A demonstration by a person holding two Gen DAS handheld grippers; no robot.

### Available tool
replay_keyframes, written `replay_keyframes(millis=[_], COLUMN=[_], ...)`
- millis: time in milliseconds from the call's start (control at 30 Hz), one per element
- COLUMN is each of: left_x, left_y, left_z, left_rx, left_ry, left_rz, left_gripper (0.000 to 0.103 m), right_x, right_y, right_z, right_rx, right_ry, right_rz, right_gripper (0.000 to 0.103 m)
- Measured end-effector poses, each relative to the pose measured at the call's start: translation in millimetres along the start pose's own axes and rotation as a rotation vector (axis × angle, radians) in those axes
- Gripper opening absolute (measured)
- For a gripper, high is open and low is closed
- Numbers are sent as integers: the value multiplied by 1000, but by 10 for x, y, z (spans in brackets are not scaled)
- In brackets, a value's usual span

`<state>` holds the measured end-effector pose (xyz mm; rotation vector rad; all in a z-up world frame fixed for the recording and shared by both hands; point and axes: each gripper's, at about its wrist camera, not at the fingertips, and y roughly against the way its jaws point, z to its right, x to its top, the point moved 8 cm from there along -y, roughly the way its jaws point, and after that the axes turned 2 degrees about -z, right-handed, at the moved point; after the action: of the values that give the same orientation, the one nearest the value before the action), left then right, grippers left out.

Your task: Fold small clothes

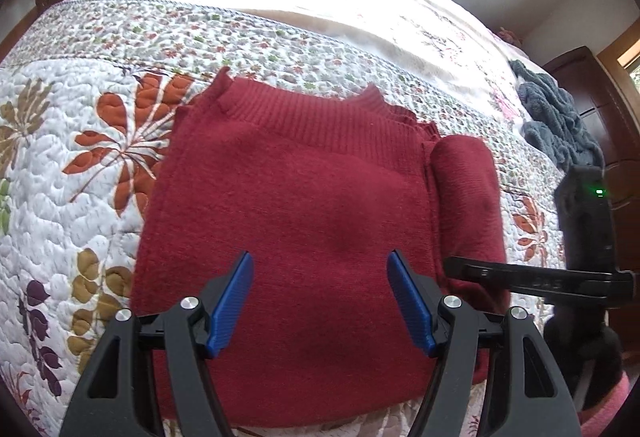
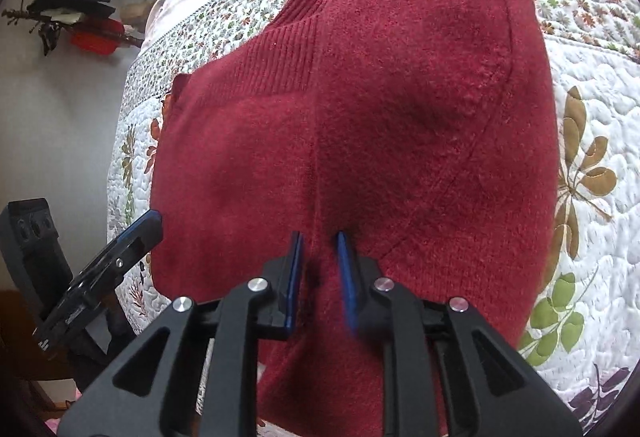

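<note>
Sweater [image 1: 288, 221] on quilt [image 1: 72, 157], blue towel [image 1: 556, 117] beside

1. Sweater [image 1: 288, 205] lying flat on the quilt [image 1: 80, 165] atop the bed, collar at the far end.
2. Folded sleeve [image 1: 466, 205] resting along the sweater's right edge.
3. Left tool [image 1: 320, 301] over the near hem, fingers spread apart.
4. Right tool [image 2: 318, 269] at the sleeve's near end, fingers close together.
5. Crumpled cloth [image 1: 560, 117] far right on the bed.

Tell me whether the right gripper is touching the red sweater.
Touching. The right wrist view shows the right gripper with its jaws nearly closed around a raised fold of the red sweater, fabric pinched between them.
</note>
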<state>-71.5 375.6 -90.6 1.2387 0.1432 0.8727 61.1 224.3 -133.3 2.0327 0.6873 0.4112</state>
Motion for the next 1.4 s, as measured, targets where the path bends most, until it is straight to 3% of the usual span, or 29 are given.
replay_keyframes(millis=[67,167,300,467,733,1067,1267,1333,1400], left_x=[0,4,17,36,-63,-84,-88,-78,-74], left_y=[-8,-29,-75,-259,-763,-942,-1079,-1106,-1130], left_z=[67,218,470,826,1160,1367,1512,1539,1556], left_rx=[-23,-76,-167,-276,-400,-490,-468,-439,-407], left_ry=[-3,-9,-12,-8,65,135,120,106,93], left_rz=[-5,-17,-40,-94,-227,-273,-292,-284,-280], left_gripper=[69,69,69,69,69,69,67,47,35], right_x=[6,21,46,8,-180,-364,-424,-424,-415], right_y=[18,137,510,840,889,750,660,657,652], right_z=[13,15,84,446,982,1200,1197,1209,1219], right_rx=[16,114,179,165,180,200,211,214,206], right_ry=[0,-35,-65,-120,-217,-239,-235,-239,-235], right_rz=[-6,3,84,150,175,139,118,119,121], right_gripper=[20,32,32,32,32,32,34,34,35])
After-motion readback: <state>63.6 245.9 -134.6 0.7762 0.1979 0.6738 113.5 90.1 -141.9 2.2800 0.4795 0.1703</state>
